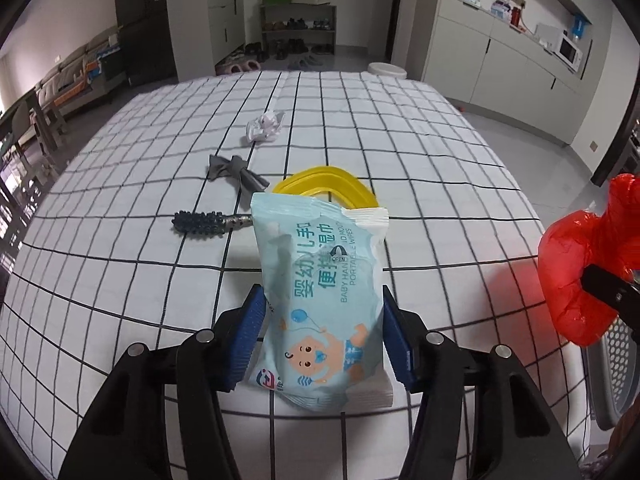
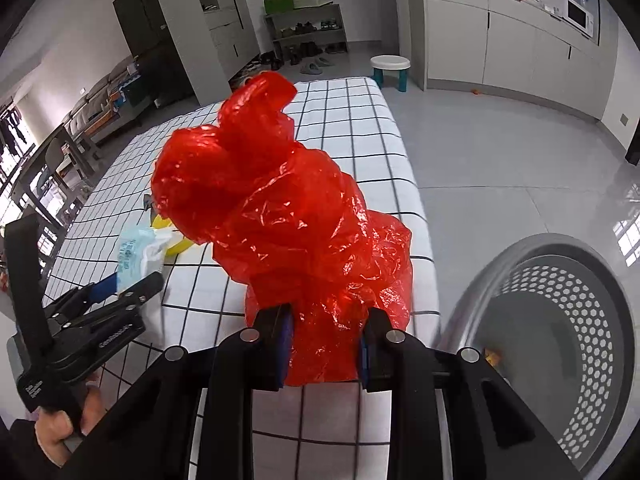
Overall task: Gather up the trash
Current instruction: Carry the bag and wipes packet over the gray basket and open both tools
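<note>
Your right gripper (image 2: 324, 344) pinches the red plastic bag (image 2: 280, 208), and the grey perforated bin (image 2: 568, 304) lies just right of it. Your left gripper (image 1: 320, 340) squeezes the wipes pack (image 1: 324, 296) lengthwise (long axis pointing away), farther from the bin

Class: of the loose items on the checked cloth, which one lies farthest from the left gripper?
The crumpled white paper. It lies beyond the grey bow, the black brush and the yellow ring, farthest up the checked cloth from the left gripper.
</note>
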`<state>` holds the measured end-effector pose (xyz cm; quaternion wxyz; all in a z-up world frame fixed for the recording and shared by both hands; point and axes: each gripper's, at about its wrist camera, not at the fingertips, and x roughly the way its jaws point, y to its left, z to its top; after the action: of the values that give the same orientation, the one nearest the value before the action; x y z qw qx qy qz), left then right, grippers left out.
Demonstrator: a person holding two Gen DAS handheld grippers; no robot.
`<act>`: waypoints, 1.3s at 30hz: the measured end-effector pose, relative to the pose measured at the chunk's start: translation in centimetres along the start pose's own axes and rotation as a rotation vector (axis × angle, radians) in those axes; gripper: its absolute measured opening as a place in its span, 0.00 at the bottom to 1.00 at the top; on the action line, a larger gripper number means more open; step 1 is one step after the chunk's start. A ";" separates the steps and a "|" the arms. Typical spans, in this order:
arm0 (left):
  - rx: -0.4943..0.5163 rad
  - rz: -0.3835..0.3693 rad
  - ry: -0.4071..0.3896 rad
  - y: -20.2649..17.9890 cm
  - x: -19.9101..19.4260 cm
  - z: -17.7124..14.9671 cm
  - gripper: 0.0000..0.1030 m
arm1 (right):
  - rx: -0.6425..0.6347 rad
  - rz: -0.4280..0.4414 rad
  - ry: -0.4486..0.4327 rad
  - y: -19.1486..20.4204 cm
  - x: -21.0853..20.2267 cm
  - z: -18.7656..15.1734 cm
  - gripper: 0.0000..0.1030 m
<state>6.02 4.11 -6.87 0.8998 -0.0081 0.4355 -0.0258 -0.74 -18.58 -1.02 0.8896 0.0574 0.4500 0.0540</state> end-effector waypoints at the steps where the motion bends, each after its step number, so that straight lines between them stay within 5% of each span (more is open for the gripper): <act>1: 0.005 0.000 -0.007 -0.1 -0.3 0.0 0.53 | 0.005 -0.003 -0.002 -0.1 -0.2 -0.1 0.24; 14: 0.106 -0.019 -0.055 -4.1 -2.6 -1.4 0.53 | 0.102 -0.041 -0.052 -4.7 -4.1 -2.0 0.24; 39: 0.374 -0.342 -0.083 -22.8 -7.8 -3.1 0.53 | 0.439 -0.203 -0.091 -18.1 -11.1 -9.9 0.24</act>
<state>-2.15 -18.19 -1.89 0.8853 0.0839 0.3783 -0.2572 -14.42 -37.52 -0.71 0.8759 0.2062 0.4141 -0.1373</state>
